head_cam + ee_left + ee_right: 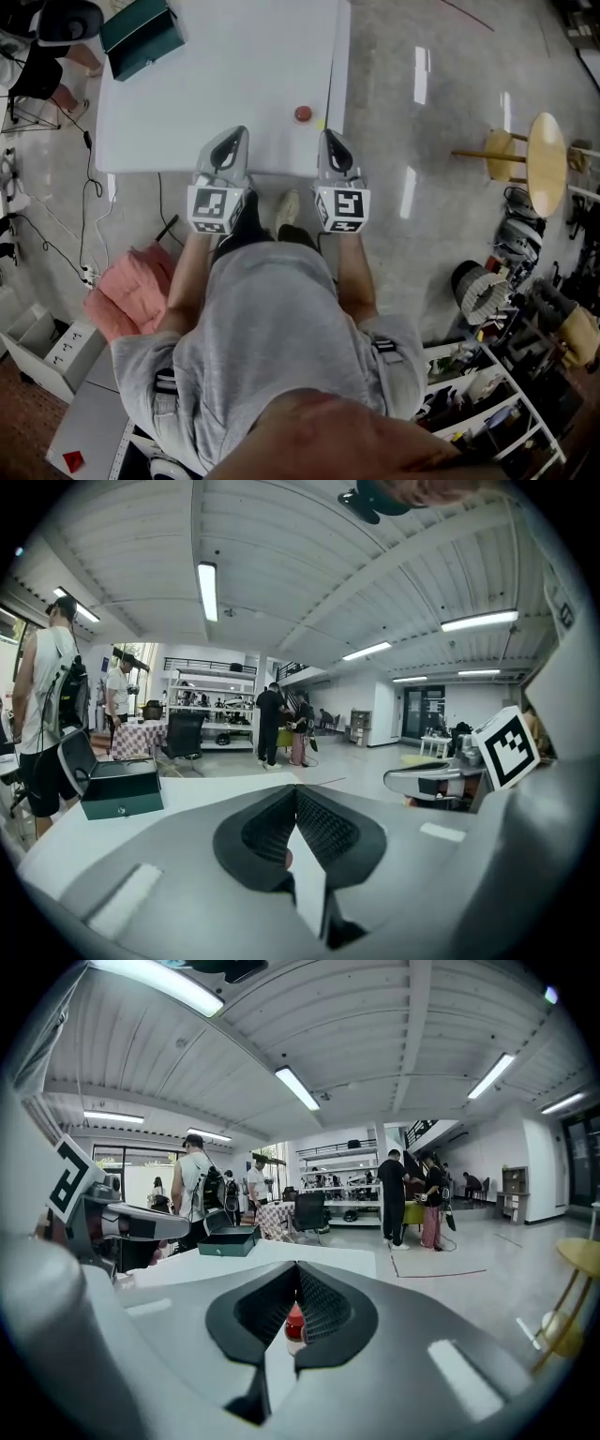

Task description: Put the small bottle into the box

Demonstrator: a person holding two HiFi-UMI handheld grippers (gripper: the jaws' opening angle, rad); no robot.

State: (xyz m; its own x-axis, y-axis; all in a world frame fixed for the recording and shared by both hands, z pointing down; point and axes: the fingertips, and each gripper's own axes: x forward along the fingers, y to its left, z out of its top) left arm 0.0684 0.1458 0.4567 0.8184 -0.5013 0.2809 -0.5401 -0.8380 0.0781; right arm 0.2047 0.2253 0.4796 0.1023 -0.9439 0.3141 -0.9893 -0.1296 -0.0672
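Observation:
The small bottle (302,113), red-capped, stands near the white table's (216,84) right edge. The dark green box (141,36) lies with its lid up at the table's far left corner. My left gripper (234,134) and right gripper (330,136) hover side by side over the table's near edge, both shut and empty. In the right gripper view the bottle (294,1321) shows ahead through the gap below the shut gripper (297,1267), apart from it; the box (228,1238) lies further left. In the left gripper view my gripper (296,791) is shut, with the box (120,789) at the left.
A round wooden stool (534,159) stands on the floor to the right. A pink cloth (131,291) and white bins (52,352) lie at the left, cluttered shelves (497,375) at the lower right. Several people (199,1194) and an office chair (307,1211) stand beyond the table.

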